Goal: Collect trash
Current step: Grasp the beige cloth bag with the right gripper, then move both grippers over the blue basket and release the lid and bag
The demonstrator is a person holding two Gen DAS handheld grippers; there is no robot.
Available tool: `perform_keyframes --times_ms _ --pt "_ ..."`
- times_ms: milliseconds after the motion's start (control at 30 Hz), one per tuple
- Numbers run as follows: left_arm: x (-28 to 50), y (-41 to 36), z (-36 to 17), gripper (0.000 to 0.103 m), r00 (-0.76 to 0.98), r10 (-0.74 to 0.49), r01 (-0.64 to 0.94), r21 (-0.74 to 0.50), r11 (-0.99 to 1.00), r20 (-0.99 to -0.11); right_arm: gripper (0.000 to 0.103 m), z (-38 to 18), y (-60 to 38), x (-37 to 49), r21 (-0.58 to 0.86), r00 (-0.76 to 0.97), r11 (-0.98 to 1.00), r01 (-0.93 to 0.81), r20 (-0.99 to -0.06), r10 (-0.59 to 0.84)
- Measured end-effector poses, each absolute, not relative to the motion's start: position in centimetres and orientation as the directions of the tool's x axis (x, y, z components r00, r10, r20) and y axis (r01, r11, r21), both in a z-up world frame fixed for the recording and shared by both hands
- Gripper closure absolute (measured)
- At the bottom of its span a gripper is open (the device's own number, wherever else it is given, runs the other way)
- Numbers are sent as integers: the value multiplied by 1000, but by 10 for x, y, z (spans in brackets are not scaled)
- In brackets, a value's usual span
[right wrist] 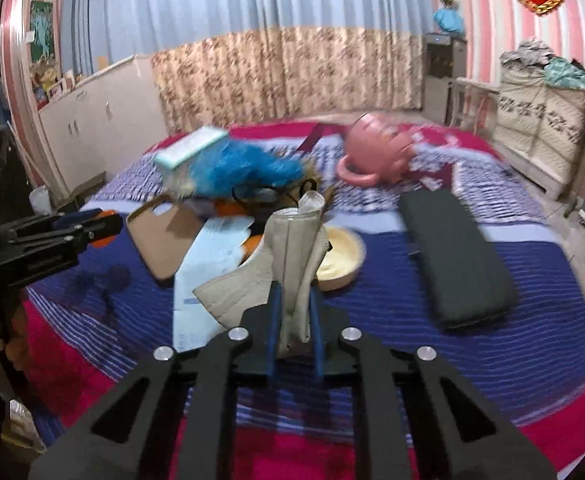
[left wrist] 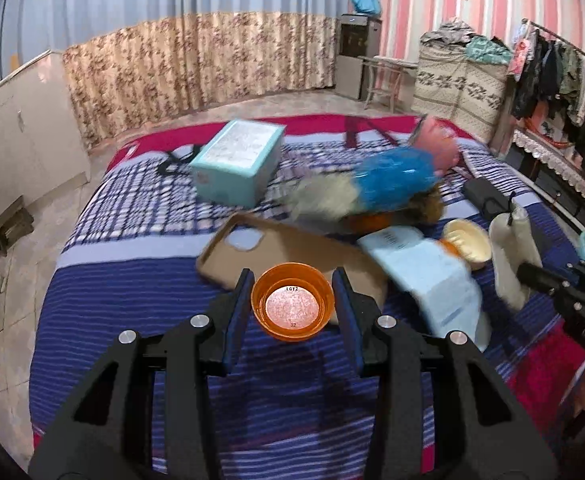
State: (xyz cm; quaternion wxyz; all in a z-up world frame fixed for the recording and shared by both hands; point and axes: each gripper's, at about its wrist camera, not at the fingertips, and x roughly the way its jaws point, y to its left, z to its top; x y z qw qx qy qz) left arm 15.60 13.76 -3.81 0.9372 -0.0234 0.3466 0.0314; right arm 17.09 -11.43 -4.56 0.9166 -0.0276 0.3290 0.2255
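My left gripper (left wrist: 292,304) is shut on an orange plastic cup (left wrist: 292,306), its mouth facing the camera, held above the striped bedspread (left wrist: 132,300). My right gripper (right wrist: 295,312) is shut on a crumpled beige carton (right wrist: 292,256), which also shows at the right of the left wrist view (left wrist: 512,256). On the bed lie a tan phone case (left wrist: 276,248), a pale blue paper package (left wrist: 428,272), a cream bowl (right wrist: 342,258) and a blue feather duster (left wrist: 392,178).
A teal box (left wrist: 238,160), a pink basket (right wrist: 372,152) and a black flat case (right wrist: 456,256) lie on the bed. White cabinets (left wrist: 16,136) stand left, a clothes rack (left wrist: 564,76) right. The left gripper shows at the left of the right wrist view (right wrist: 88,232).
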Motion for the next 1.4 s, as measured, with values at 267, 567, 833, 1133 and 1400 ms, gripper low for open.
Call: perform_keyframes --times_ms 267,567,833,1133,1400 --pt "160 66 -8 64 804 -39 36 -17 999 -593 90 -8 -218 152 42 803 971 -236 -554 219" --pt "174 -34 11 64 817 -172 179 -41 983 -550 90 14 -349 128 27 861 998 64 -506 -42" --pt "181 -122 11 64 803 -267 302 -23 953 -532 90 4 -451 105 54 839 960 274 -501 -211" --pt "192 -211 -6 64 747 -356 414 -26 910 -561 90 -17 -501 100 64 809 938 340 -528 -257" --pt "192 -279 -22 64 701 -426 503 -27 864 -572 90 -25 -528 97 96 793 913 397 -538 -288"
